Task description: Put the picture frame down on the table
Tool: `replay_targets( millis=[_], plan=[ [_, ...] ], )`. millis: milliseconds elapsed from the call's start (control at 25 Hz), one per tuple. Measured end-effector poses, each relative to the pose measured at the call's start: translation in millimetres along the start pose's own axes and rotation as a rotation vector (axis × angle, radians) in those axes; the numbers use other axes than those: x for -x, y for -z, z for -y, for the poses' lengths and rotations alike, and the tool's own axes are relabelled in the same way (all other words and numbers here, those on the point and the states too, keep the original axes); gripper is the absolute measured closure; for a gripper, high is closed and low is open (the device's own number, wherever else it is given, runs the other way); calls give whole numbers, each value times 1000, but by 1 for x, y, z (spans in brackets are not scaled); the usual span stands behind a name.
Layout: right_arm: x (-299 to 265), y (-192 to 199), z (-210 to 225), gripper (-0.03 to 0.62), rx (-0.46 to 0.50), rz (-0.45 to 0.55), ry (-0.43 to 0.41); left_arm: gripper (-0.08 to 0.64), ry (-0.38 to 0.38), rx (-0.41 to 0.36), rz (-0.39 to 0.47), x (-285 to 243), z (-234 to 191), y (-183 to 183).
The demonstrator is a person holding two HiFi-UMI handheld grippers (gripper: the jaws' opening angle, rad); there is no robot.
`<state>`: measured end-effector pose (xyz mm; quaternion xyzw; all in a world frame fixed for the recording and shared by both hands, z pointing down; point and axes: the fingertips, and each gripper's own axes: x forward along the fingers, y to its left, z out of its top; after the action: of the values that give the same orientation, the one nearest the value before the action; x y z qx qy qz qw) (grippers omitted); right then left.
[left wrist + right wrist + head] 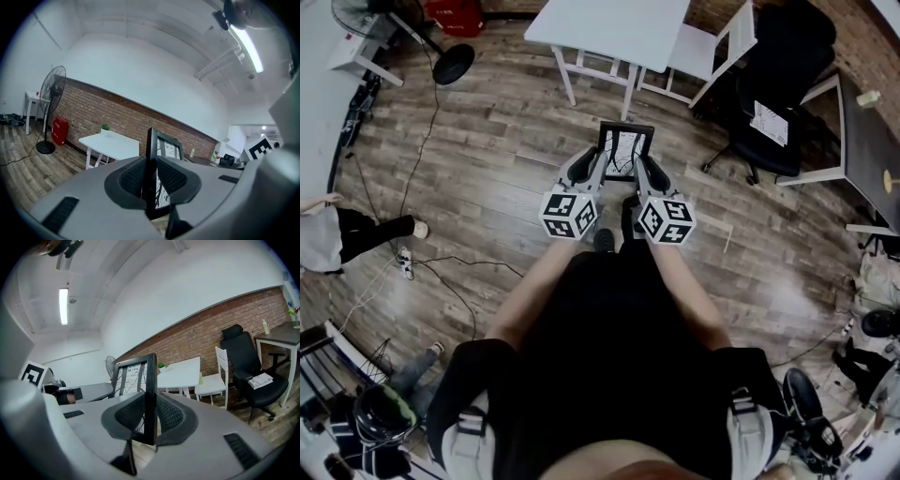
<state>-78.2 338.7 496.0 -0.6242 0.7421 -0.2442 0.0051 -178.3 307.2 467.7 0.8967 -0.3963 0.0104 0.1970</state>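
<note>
A black picture frame (pixel 625 152) with a black-and-white print hangs upright in the air over the wooden floor, held from both sides. My left gripper (pixel 598 167) is shut on its left edge (pixel 152 168). My right gripper (pixel 639 169) is shut on its right edge (pixel 150 399). The white table (pixel 614 28) stands ahead of me, a short way beyond the frame, and also shows past the frame as the white table (pixel 110 143) and the white table (pixel 180 373).
A white chair (pixel 712 52) and a black office chair (pixel 778 84) stand to the right of the table. A dark desk (pixel 872 150) is at far right. A standing fan (pixel 441 47) and cables (pixel 441 272) are on the left. A person's leg (pixel 366 230) is at the left edge.
</note>
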Motion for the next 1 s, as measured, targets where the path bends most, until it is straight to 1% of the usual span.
replay_targets(
  millis=[280, 640, 1000],
  plan=[
    [-13, -13, 16, 522, 10, 9, 10, 479, 8, -6, -6, -23, 2, -5],
    [-48, -22, 37, 522, 3, -9, 10, 479, -3, 8, -22, -62, -15, -9],
    [-98, -45, 69, 522, -18, -30, 7, 479, -19, 19, -49, -123, -35, -20]
  ],
)
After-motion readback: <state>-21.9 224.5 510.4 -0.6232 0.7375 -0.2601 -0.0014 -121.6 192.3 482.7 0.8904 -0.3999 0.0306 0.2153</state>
